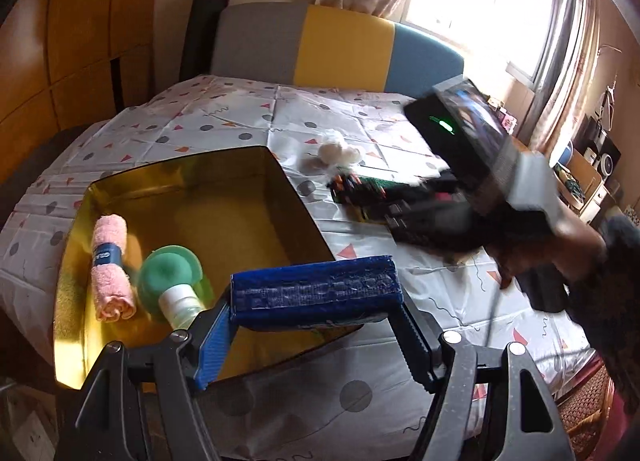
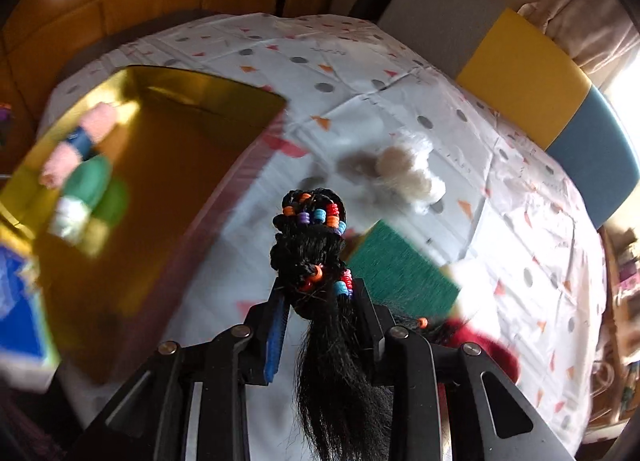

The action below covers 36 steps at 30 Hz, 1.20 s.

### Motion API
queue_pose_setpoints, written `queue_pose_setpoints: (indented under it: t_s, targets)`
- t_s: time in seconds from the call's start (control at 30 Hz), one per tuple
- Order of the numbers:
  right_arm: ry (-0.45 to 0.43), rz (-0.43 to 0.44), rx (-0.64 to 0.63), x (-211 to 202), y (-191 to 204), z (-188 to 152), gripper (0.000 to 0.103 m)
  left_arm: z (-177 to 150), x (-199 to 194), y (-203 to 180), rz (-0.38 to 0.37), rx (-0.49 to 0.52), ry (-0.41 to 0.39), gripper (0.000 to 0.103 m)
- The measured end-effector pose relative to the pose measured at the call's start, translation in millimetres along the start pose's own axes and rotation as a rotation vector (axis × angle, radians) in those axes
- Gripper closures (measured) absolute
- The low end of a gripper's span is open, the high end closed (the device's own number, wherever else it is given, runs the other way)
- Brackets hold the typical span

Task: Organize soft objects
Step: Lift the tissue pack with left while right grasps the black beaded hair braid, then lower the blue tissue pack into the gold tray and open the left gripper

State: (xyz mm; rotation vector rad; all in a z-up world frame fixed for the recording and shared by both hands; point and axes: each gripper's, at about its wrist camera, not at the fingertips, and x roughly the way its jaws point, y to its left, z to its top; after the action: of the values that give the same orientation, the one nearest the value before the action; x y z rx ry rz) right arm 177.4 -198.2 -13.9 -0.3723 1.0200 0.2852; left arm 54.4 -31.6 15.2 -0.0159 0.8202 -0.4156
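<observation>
Between right tongs [image 2: 320, 301]: black beaded hairpiece [image 2: 310, 237], glossy strands.

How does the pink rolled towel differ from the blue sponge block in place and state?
The pink rolled towel lies inside the gold tray, free of any gripper; the blue sponge block is clamped between the jaws of the left gripper above the tray's near edge. The towel is a roll with a dark band; the sponge is a flat-sided block.
</observation>
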Motion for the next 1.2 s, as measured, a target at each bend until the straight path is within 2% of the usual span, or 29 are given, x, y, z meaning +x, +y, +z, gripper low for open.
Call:
queue_pose_setpoints:
  t_s: [0.17,0.3,0.43,0.63,0.87,1.03,1.1,1.2]
  targets:
    - [0.039,0.046,0.039,-6.8,21.0,-38.9,0.073,-4.9,-8.9,8.5,0.029,-0.016,-0.012,0.029]
    - [0.087,0.07,0.1,0.5,23.4,-74.2,0.073,-10.7,-15.3,17.0,0.074,-0.033,-0.015,0.029]
    - [0.07,0.077,0.169,2.3,16.8,-103.4,0.075,-15.9,-18.5,31.3,0.139,-0.08,-0.004,0.029]
    - [0.009,0.112,0.221,2.2,10.6,-116.2,0.075,-11.2,-24.1,47.3,0.223,-0.098,-0.022,0.03]
    - [-0.011,0.146,0.233,2.9,7.1,-118.4,0.075,1.3,-16.2,53.8,0.303,-0.093,-0.012,0.029]
    - [-0.013,0.137,0.227,1.6,9.0,-119.2,0.074,15.0,-7.2,50.2,0.327,-0.068,-0.019,0.029]
    - [-0.013,0.132,0.215,2.6,9.8,-118.4,0.074,21.2,-1.5,53.9,0.299,-0.091,-0.005,0.029]
    - [-0.016,0.143,0.224,3.1,7.9,-119.0,0.074,32.3,12.3,71.2,0.228,-0.192,0.044,0.03]
